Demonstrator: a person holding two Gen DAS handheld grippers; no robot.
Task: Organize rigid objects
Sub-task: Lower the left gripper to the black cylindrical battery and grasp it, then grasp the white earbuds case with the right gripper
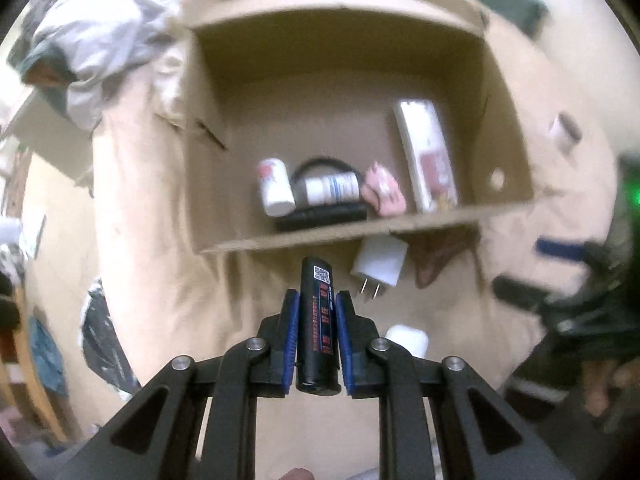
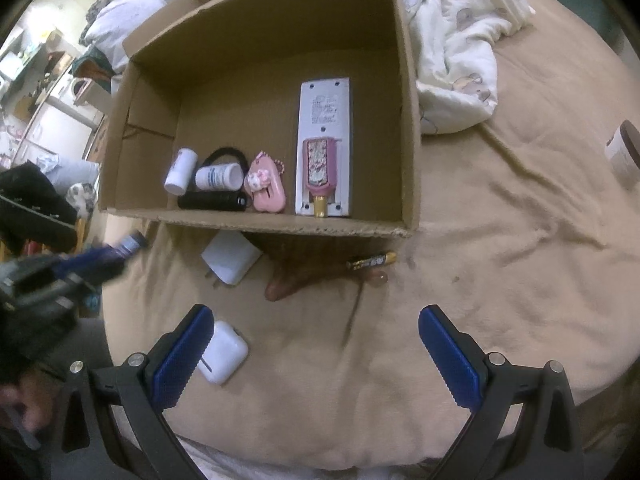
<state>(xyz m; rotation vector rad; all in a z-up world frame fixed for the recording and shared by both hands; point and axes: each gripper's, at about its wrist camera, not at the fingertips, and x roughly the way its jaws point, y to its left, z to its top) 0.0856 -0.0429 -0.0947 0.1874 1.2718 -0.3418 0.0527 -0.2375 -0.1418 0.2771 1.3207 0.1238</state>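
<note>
My left gripper [image 1: 318, 296] is shut on a black cylinder [image 1: 316, 320] with red print and a QR label, lifted above the beige bed just in front of an open cardboard box [image 1: 224, 120]. In the right wrist view that gripper [image 2: 120, 252] shows blurred at the left. The box [image 2: 408, 120] holds two white bottles, a black cord, a black tube, a pink charm [image 2: 266, 188] and a white remote [image 2: 324, 140]. My right gripper [image 2: 316, 316] stands open over the bed with nothing between its fingers. Beside its left finger lies a white case [image 2: 222, 356].
On the sheet by the box's near wall lie a white plug charger [image 2: 232, 258] and a gold-and-black battery [image 2: 372, 261]. A crumpled white blanket [image 2: 452, 40] lies to the right of the box, and a small tub [image 2: 624, 152] at the far right. The bed's edge runs along the left.
</note>
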